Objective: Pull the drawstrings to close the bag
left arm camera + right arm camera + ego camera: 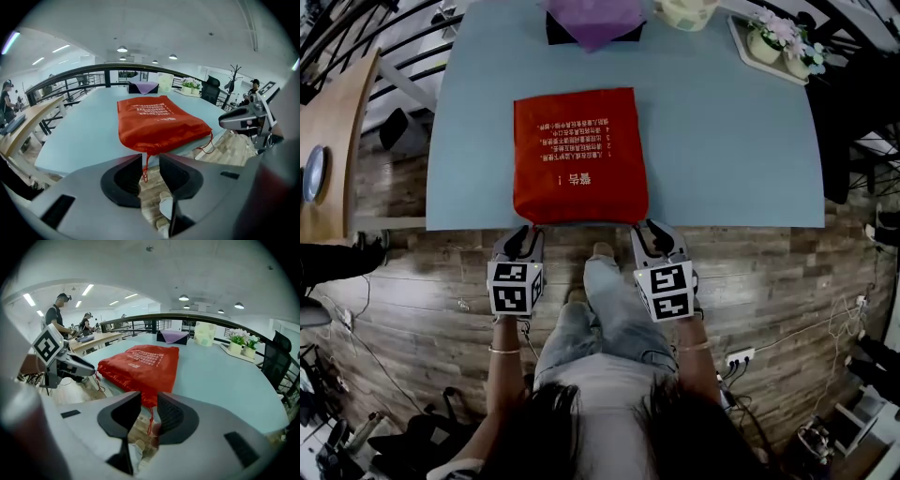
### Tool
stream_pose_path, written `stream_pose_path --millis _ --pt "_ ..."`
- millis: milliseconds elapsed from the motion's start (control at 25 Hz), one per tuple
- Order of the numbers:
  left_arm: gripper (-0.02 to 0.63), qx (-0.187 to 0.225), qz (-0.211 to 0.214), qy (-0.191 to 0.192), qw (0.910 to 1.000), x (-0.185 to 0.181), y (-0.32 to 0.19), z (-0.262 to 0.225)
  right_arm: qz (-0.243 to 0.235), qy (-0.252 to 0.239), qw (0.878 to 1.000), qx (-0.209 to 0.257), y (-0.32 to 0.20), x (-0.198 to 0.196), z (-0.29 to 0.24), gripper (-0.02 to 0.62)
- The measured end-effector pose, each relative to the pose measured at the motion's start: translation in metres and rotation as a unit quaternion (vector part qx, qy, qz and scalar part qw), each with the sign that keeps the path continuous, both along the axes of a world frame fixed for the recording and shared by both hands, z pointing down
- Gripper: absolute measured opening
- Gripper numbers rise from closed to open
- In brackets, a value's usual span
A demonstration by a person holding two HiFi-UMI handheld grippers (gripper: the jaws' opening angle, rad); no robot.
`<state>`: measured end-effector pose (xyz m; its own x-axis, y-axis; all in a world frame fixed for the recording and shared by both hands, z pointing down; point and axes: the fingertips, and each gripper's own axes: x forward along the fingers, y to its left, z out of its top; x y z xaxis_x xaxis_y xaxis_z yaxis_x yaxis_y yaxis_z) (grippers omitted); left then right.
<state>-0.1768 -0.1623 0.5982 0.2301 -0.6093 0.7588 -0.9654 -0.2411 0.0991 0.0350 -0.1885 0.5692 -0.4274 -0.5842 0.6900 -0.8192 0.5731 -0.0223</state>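
Note:
A red drawstring bag [579, 155] with white print lies flat on the light blue table [722, 141], its mouth at the near edge. My left gripper [528, 232] sits at the bag's near left corner, my right gripper [645, 228] at the near right corner. In the left gripper view a thin red drawstring [144, 168] hangs down between the jaws of the left gripper [150, 161], which stand a little apart. In the right gripper view the other drawstring [151, 420] hangs in the narrow gap of the right gripper [149, 401]. Neither jaw pair presses on its string.
A purple cloth on a dark box [592, 21], a pale container [686, 11] and a tray of flower pots [778, 42] stand at the table's far side. A wooden desk [328, 141] is at the left. The person's legs [600, 309] are below the table edge.

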Motion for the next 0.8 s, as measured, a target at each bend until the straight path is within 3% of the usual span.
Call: stream_pose_path --millis 440,800 --pt "0.104 -0.032 0.002 -0.011 0.9994 0.002 -0.001 0.023 -0.002 0.019 0.998 -0.063 0.006 0.005 0.049 0.106" --pt "0.098 -0.022 -0.012 -0.027 0.9993 -0.002 -0.002 0.026 0.031 0.047 0.997 -0.054 0.003 0.011 0.059 0.103"
